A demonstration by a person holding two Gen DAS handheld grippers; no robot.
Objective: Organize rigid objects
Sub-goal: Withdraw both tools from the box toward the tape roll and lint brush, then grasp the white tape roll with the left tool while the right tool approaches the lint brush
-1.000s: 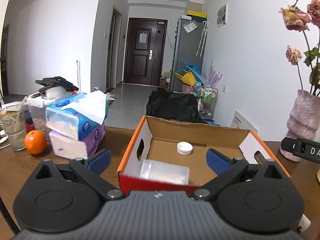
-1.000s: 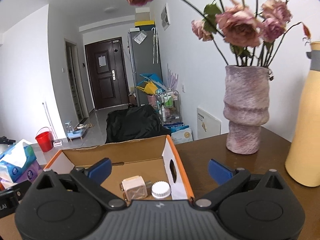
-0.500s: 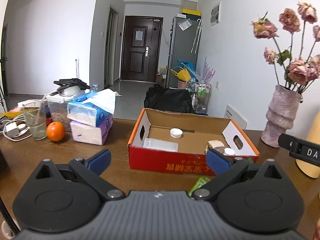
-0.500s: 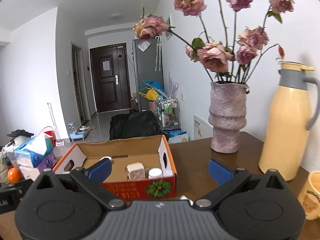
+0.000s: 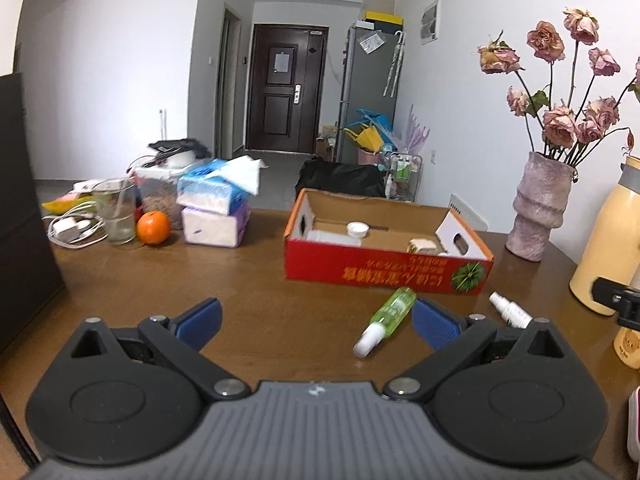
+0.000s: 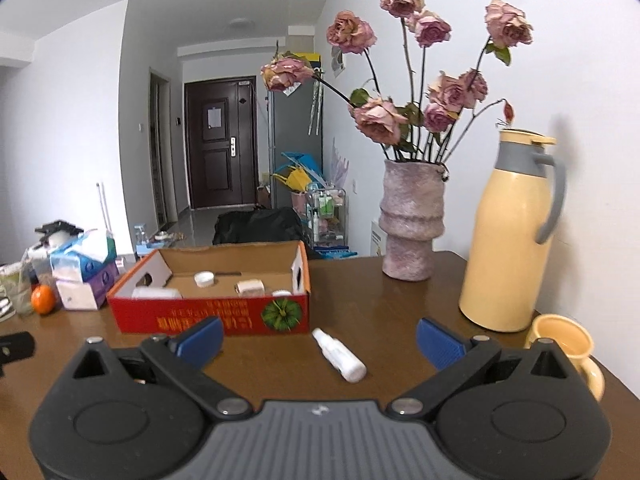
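A red cardboard box (image 5: 384,270) (image 6: 208,316) stands open on the brown table, holding a clear plastic container (image 5: 326,237), a white lid (image 5: 357,229) (image 6: 204,278) and a small beige block (image 5: 421,246) (image 6: 250,287). In front of it lie a green bottle with a white cap (image 5: 386,319) and a small white spray bottle (image 5: 510,310) (image 6: 339,354). My left gripper (image 5: 316,322) is open, low over the table, the green bottle just inside its right finger. My right gripper (image 6: 318,340) is open, with the white spray bottle lying between its fingers.
Stacked tissue packs (image 5: 216,204), an orange (image 5: 153,227), a glass (image 5: 116,210) and cables sit at the left. A dark box (image 5: 24,208) stands at the far left. A vase of dried roses (image 6: 412,224), a yellow thermos (image 6: 512,236) and a yellow mug (image 6: 566,346) stand at the right.
Both grippers have pulled back from over the box toward the table's near side. The box now sits farther away, and the two bottles on the table have come into view.
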